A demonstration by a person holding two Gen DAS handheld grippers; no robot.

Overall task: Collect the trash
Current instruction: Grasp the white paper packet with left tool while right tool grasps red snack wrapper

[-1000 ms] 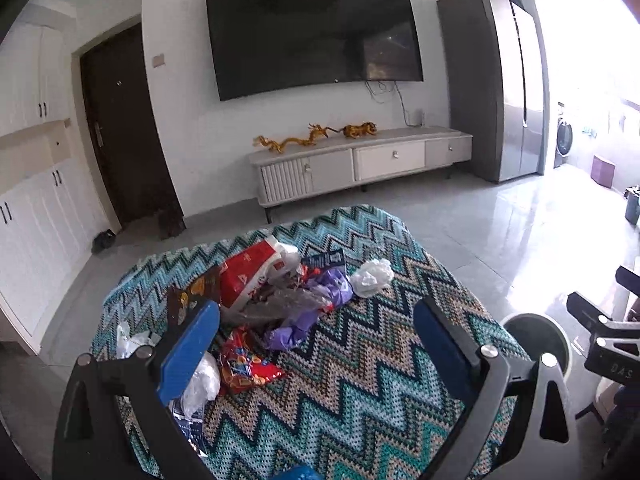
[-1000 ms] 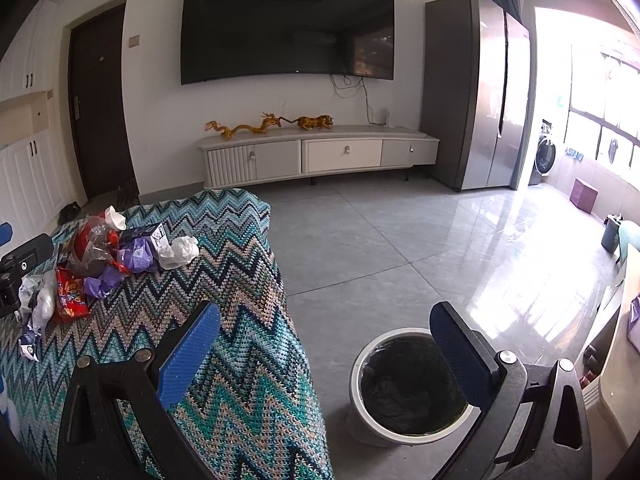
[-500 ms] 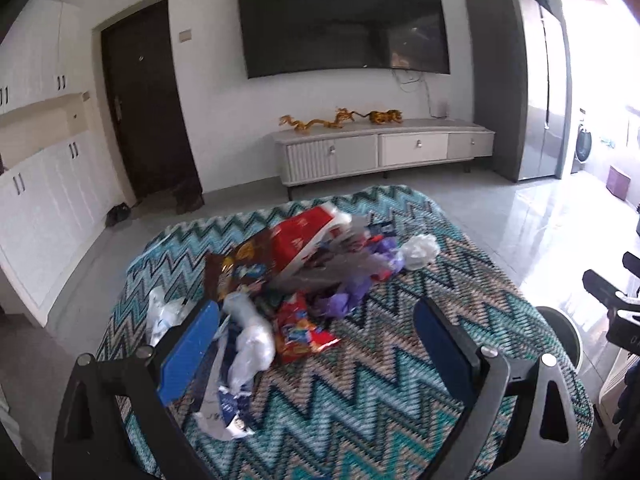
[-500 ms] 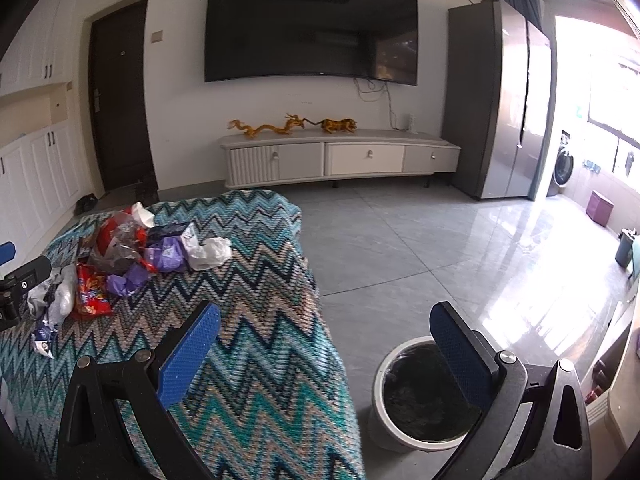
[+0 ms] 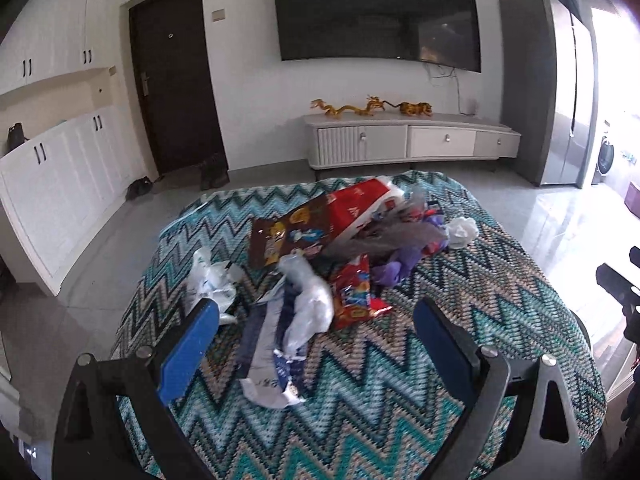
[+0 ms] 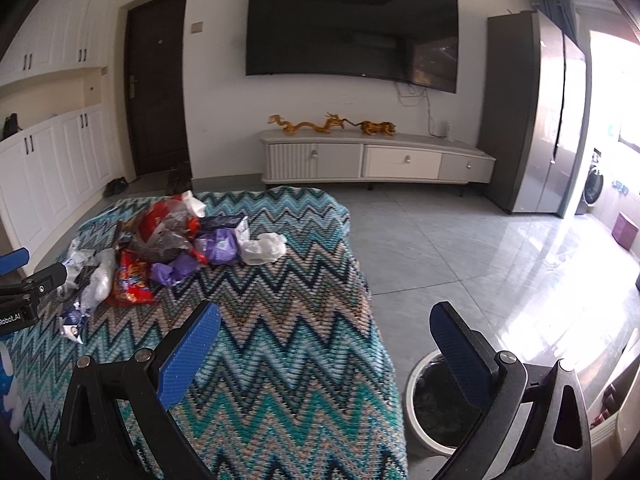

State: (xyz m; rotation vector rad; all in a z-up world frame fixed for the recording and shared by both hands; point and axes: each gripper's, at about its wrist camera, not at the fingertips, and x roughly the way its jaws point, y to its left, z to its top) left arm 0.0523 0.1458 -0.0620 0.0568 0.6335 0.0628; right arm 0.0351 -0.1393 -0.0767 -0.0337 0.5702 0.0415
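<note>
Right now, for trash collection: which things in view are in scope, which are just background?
In scope:
- red snack bag
- clear plastic bag
- white crumpled bag
- purple wrappers
- brown snack packet
- trash bin
- left gripper and right gripper, both open

Background:
- TV
- TV cabinet
- dragon figurines
- fridge
- door

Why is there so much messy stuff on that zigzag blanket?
It's trash: crumpled wrappers, plastic bags and a white tissue lie heaped on the blanket, while the bin on the floor beside it is where they belong.
</note>
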